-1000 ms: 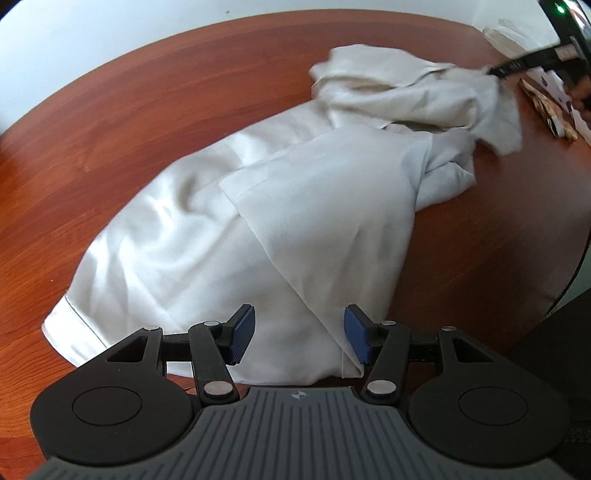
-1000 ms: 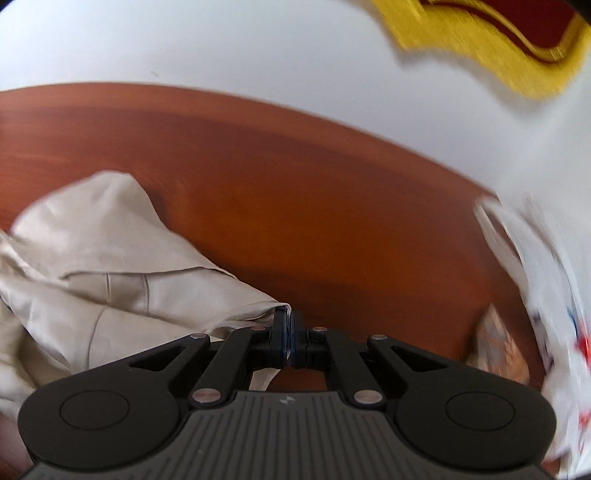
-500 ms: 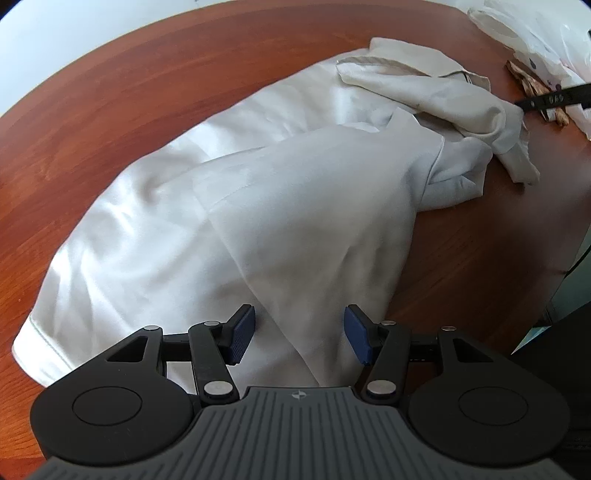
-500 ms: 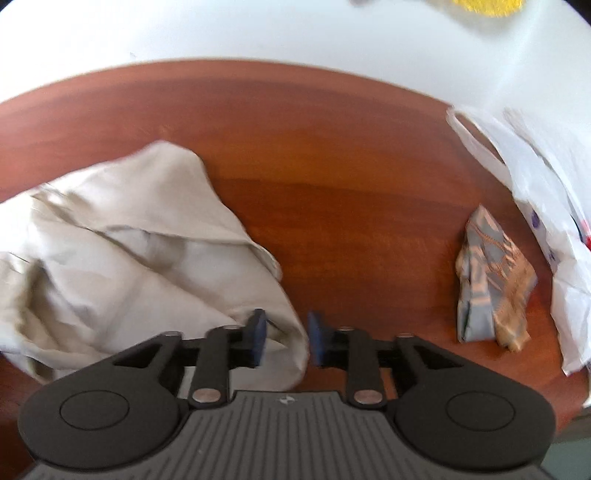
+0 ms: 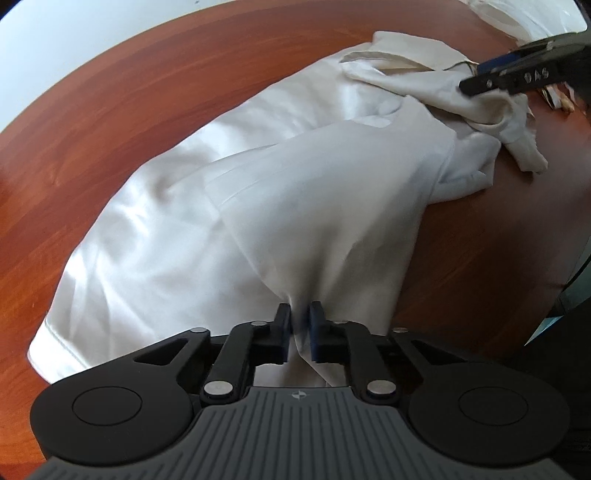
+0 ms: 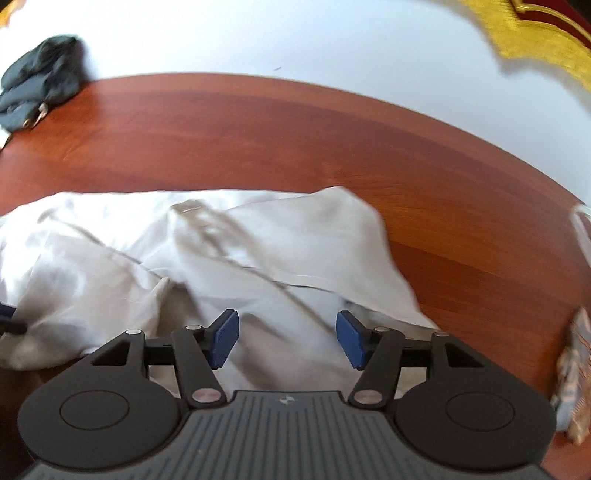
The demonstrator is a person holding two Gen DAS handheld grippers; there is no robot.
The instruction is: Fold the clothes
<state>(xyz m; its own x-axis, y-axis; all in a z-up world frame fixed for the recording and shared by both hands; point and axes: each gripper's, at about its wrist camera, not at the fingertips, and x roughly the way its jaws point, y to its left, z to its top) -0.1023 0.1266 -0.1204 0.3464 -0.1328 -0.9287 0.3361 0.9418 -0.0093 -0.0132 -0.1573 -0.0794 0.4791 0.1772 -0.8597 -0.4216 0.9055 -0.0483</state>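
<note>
The folding looked barely begun: the cream garment (image 5: 303, 206) lay rumpled on the surface (image 5: 155, 85), its near edge pinched in the left tool (image 5: 298, 331), while the right tool (image 6: 286, 338) was opening over it, gripping nothing.

Worktop (image 6: 258, 122): rounded, reddish-brown wood grain, glossy under daylight. Floor (image 6: 295, 40) beyond far edge: pale, plain. Rug (image 6: 543, 33), far right: yellow with dark red border. Dark green bundle (image 6: 40, 79), far left.

Smooth pale cloth shirt (image 5: 303, 206), glossy wooden table (image 5: 155, 92)
</note>
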